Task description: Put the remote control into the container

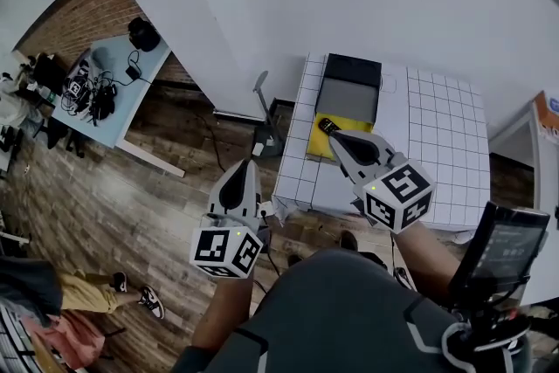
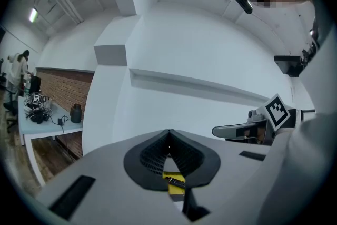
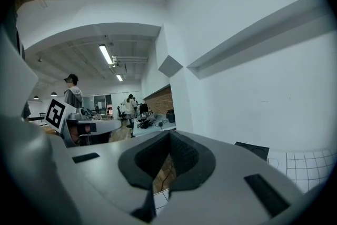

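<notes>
A black remote control (image 1: 325, 126) lies on a yellow pad (image 1: 320, 149) near the left edge of the white gridded table (image 1: 445, 135). Behind it sits the dark grey container (image 1: 352, 92), open at the top. My right gripper (image 1: 337, 136) is shut and empty, its tips just at the remote's near end. My left gripper (image 1: 247, 166) hangs off the table's left edge, shut with nothing in it. In the left gripper view the remote (image 2: 176, 182) and yellow pad (image 2: 169, 176) show below the closed jaws. In the right gripper view the container's corner (image 3: 253, 149) is at the right.
A white wall rises behind the table. On the wood floor left of the table stands a grey lamp-like stand (image 1: 262, 113). A light blue desk (image 1: 109, 92) with cables is at far left, with people (image 3: 71, 93) in the room beyond.
</notes>
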Tool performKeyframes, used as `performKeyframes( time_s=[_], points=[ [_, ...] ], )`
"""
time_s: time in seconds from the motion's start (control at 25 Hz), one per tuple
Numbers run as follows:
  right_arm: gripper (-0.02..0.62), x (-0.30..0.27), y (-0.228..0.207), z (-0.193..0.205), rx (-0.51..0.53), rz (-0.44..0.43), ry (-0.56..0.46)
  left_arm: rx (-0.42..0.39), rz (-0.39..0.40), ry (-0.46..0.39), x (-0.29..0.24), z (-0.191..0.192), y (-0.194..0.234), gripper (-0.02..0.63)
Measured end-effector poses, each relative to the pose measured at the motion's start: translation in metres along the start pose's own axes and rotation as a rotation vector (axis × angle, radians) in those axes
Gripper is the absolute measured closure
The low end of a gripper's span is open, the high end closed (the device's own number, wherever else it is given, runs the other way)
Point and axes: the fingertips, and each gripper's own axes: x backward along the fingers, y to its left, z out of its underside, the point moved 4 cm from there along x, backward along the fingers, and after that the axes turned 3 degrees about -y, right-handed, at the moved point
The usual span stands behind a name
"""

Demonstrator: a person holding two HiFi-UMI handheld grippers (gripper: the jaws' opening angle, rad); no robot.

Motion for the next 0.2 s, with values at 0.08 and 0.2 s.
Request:
performKeyframes(
  time_s=[0.08,0.2],
  points=[
    [0.581,-0.0015,0.0019,-0.0014,0.000,0.004,-0.002,-0.012,0.001,0.004,-0.0003,-0.0012,0.0011,0.597],
    [0.583,-0.0043,0.0033,-0.0033,0.000,0.010,-0.005,-0.016,0.004,0.007,-0.0017,-0.0025,0.0024,0.597]
  ],
)
